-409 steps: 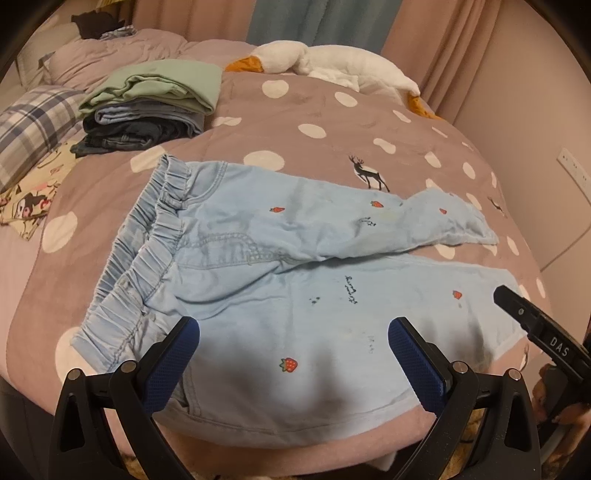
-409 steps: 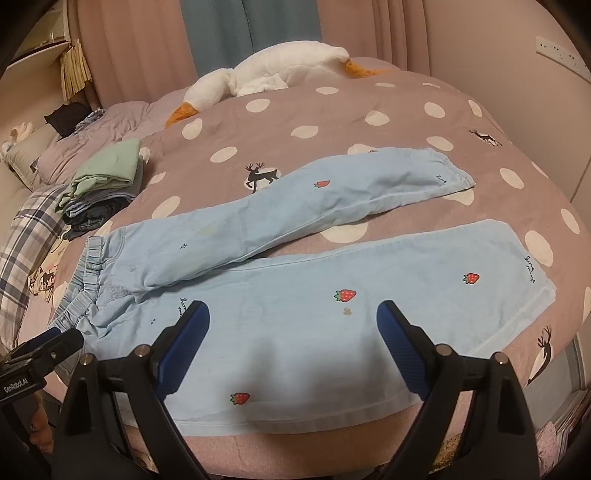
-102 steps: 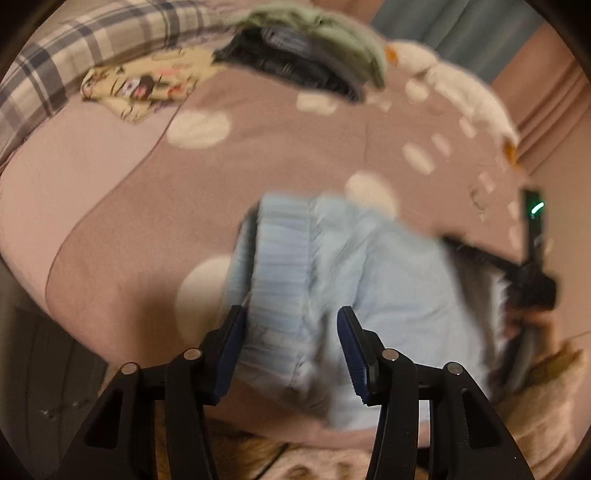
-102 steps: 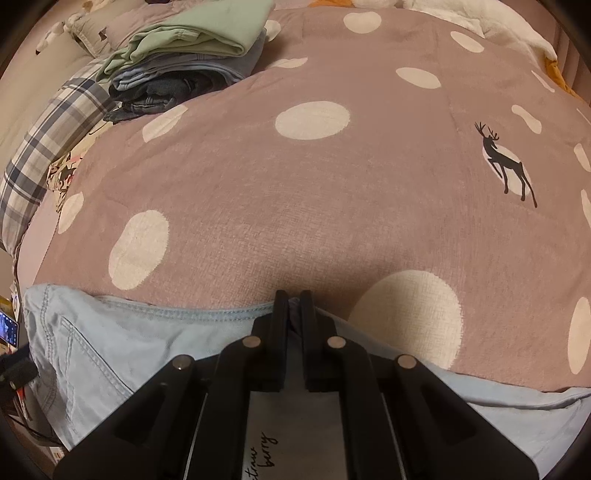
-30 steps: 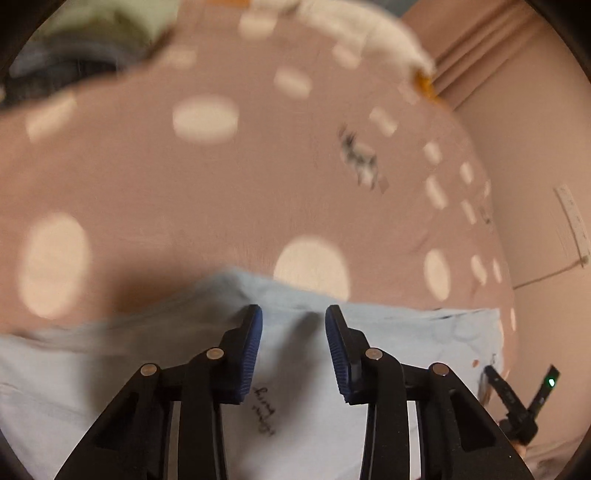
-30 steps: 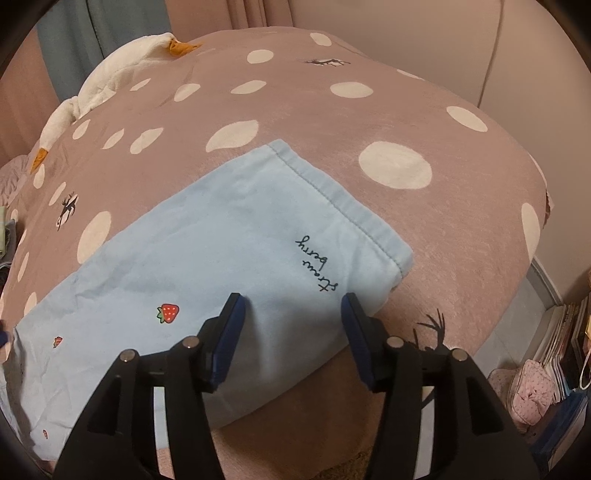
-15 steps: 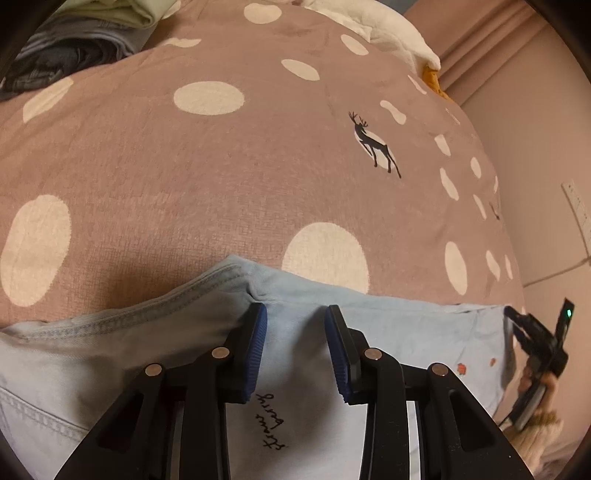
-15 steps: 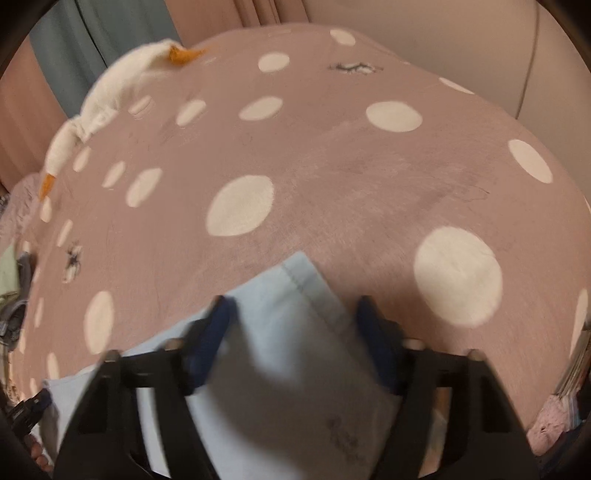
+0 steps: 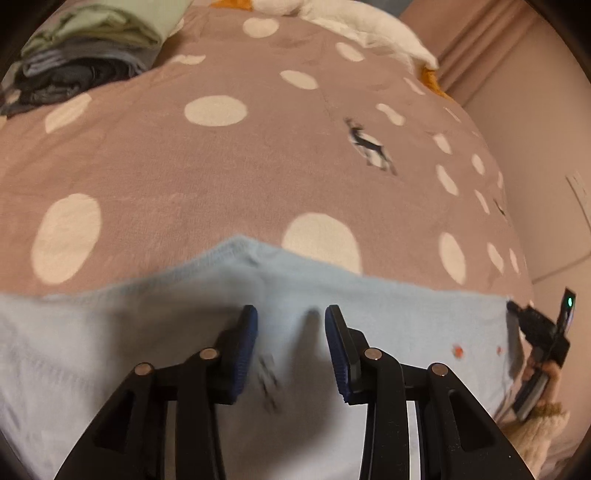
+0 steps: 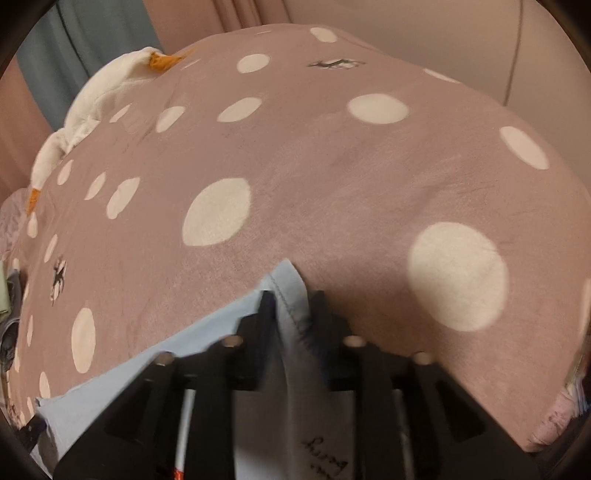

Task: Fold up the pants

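Note:
The light-blue pants (image 9: 110, 332) lie folded along the near edge of the dotted brown blanket (image 9: 184, 166). My left gripper (image 9: 290, 317) hovers just over the pants, its blue pads apart and holding nothing. My right gripper (image 10: 290, 299) is nearly shut, pinching the hem corner of the pants (image 10: 291, 314) and lifting it into a peak. The right gripper also shows in the left wrist view (image 9: 543, 332) at the pants' far right end. The picture is blurred by motion.
A stack of folded clothes (image 9: 92, 48) sits at the far left of the bed. A white goose plush (image 9: 362, 26) lies along the far edge, also in the right wrist view (image 10: 96, 107). Curtains and a wall stand behind.
My right gripper has closed on the hem corner, which was only between its open fingers half a second ago. My left gripper has drawn back a little from the folded edge.

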The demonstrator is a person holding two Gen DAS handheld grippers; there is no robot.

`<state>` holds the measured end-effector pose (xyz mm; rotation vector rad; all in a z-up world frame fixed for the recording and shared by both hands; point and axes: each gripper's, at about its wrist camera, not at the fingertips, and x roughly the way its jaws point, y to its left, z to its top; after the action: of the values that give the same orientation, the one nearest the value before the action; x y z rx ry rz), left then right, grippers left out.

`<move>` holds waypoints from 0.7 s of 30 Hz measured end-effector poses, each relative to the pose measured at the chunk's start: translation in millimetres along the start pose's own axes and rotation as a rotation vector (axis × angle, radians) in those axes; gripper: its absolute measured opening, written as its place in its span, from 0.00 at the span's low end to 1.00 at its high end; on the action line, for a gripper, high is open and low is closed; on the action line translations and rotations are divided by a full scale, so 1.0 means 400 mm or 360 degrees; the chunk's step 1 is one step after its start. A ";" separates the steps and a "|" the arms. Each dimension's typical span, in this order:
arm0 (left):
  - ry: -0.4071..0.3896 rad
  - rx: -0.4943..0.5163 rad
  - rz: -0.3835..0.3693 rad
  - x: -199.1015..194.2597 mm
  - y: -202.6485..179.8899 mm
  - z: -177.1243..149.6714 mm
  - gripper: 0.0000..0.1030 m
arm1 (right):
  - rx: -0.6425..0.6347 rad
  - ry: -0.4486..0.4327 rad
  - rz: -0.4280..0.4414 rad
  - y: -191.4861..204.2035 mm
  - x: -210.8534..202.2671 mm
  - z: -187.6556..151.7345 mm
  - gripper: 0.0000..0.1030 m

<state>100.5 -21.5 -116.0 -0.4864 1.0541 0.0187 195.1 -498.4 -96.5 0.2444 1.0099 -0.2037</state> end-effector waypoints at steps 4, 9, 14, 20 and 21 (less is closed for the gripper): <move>0.0012 0.0065 -0.0133 -0.073 -0.030 -0.064 0.35 | 0.0019 -0.0058 -0.0019 -0.053 -0.095 -0.041 0.60; 0.0119 0.0137 -0.0204 -0.091 -0.045 -0.143 0.35 | 0.0033 0.0009 -0.0053 -0.117 -0.134 -0.132 0.59; 0.0256 0.0104 -0.0119 -0.027 -0.021 -0.173 0.35 | 0.0035 -0.0021 -0.0030 -0.132 -0.129 -0.166 0.16; 0.0252 -0.0009 -0.0178 -0.010 0.006 -0.167 0.35 | 0.0089 -0.0003 -0.0059 -0.141 -0.101 -0.169 0.16; 0.0248 -0.0008 -0.0175 -0.008 0.003 -0.166 0.35 | 0.0091 0.0015 -0.0051 -0.142 -0.080 -0.172 0.17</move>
<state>43.4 -45.7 -140.2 -0.5565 1.1787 -0.1159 107.0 -530.7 -110.5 0.2815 1.0190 -0.2606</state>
